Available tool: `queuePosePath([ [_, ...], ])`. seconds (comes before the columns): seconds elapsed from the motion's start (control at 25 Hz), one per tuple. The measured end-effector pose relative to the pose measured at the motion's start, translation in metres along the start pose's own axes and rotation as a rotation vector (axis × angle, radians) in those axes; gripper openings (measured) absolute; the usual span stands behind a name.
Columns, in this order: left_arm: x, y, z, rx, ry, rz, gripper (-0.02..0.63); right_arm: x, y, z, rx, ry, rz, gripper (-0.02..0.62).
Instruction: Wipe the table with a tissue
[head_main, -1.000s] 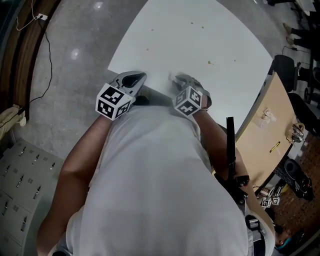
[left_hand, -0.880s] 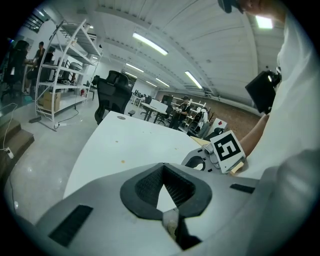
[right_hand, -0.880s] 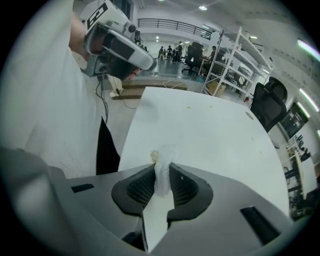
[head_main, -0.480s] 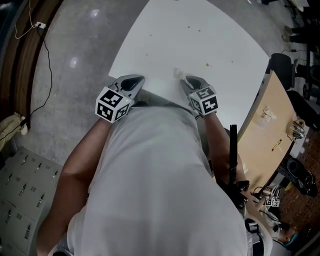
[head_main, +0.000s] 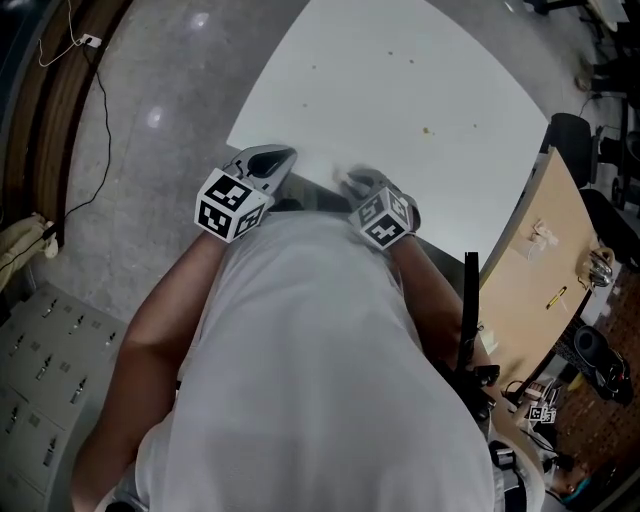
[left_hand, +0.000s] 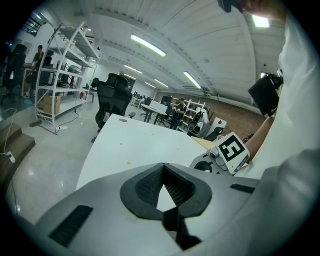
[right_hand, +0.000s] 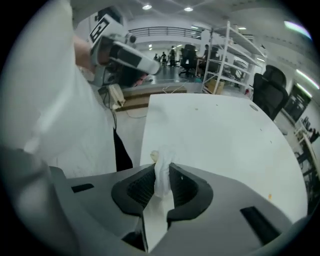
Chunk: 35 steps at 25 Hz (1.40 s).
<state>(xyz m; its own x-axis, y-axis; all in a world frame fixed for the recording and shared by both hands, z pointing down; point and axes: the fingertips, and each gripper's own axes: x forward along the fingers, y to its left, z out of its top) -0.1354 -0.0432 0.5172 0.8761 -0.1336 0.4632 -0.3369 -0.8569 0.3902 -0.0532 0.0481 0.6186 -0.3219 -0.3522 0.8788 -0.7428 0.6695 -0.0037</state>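
The white table (head_main: 420, 90) lies in front of me. My right gripper (head_main: 358, 182) points steeply down at the table's near edge, shut on a crumpled white tissue (right_hand: 161, 156) that sticks out past the black pads (right_hand: 182, 186) onto the table (right_hand: 215, 135). In the head view the tissue is only a blur at the jaw tips. My left gripper (head_main: 268, 160) hovers at the table's near left corner, apart from the right one. Its jaw tips (left_hand: 162, 167) meet with nothing between them. A few small crumbs (head_main: 427, 130) dot the tabletop.
A wooden desk (head_main: 535, 270) with small items stands at the right, a black chair (head_main: 568, 135) beside it. Grey lockers (head_main: 40, 400) are at the lower left, and a cable (head_main: 95, 120) runs over the concrete floor. White shelving (left_hand: 65, 75) stands beyond the table.
The right gripper swept right along the near edge with the tissue, then came back left and rolled a little. The left gripper stayed in place.
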Motion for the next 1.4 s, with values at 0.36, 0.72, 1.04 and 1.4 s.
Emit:
queuePosePath([
  [0.36, -0.024, 0.009, 0.004, -0.011, -0.026, 0.079, 0.005, 0.009, -0.055, 0.026, 0.15, -0.066, -0.073, 0.069],
  [0.72, -0.029, 0.009, -0.005, -0.047, -0.058, 0.114, 0.005, -0.014, -0.102, 0.04, 0.196, -0.176, -0.071, 0.071],
  [1.04, -0.051, 0.017, 0.0, -0.065, -0.085, 0.178, 0.005, 0.027, -0.096, 0.088, 0.075, -0.136, -0.012, 0.071],
  [1.4, -0.074, 0.032, -0.009, -0.109, -0.098, 0.261, 0.005, 0.049, -0.128, 0.108, -0.04, -0.037, -0.099, 0.071],
])
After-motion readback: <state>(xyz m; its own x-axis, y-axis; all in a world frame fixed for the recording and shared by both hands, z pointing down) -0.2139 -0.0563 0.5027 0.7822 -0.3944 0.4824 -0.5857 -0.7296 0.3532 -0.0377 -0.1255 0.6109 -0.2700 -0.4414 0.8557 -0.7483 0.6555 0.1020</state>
